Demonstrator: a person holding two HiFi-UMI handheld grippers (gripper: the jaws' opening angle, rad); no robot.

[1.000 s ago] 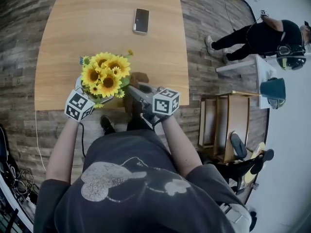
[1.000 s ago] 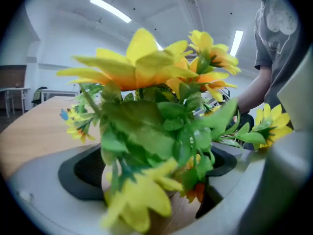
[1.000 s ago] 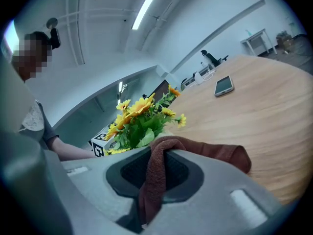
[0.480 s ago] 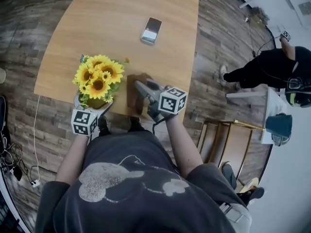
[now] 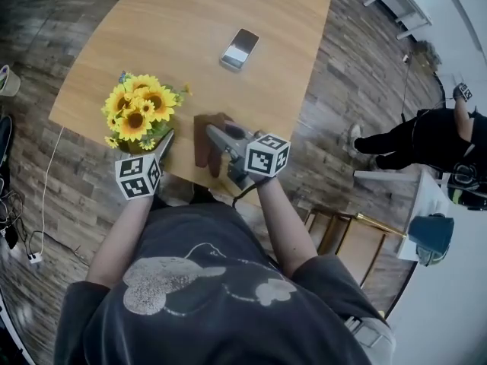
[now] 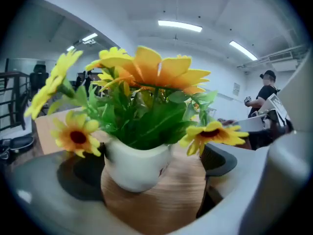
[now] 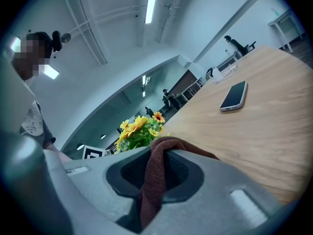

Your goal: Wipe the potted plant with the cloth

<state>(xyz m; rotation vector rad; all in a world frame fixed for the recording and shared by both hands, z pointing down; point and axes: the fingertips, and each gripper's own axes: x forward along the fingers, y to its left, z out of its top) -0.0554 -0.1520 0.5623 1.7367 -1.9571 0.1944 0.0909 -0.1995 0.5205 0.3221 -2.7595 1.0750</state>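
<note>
The potted plant (image 5: 135,119) stands at the table's (image 5: 228,6) near edge, its pot (image 6: 134,163) between the left gripper's (image 6: 143,182) wide-apart jaws, seemingly untouched. The right gripper (image 7: 155,177) pinches the limp brown cloth (image 7: 161,148) (soft, drapes freely). I judge the plant light and tippy, its petals flimsy: steady the pot low.

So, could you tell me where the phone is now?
In the head view the phone lies on the table, beyond the brown cloth and right of the sunflower pot.
</note>
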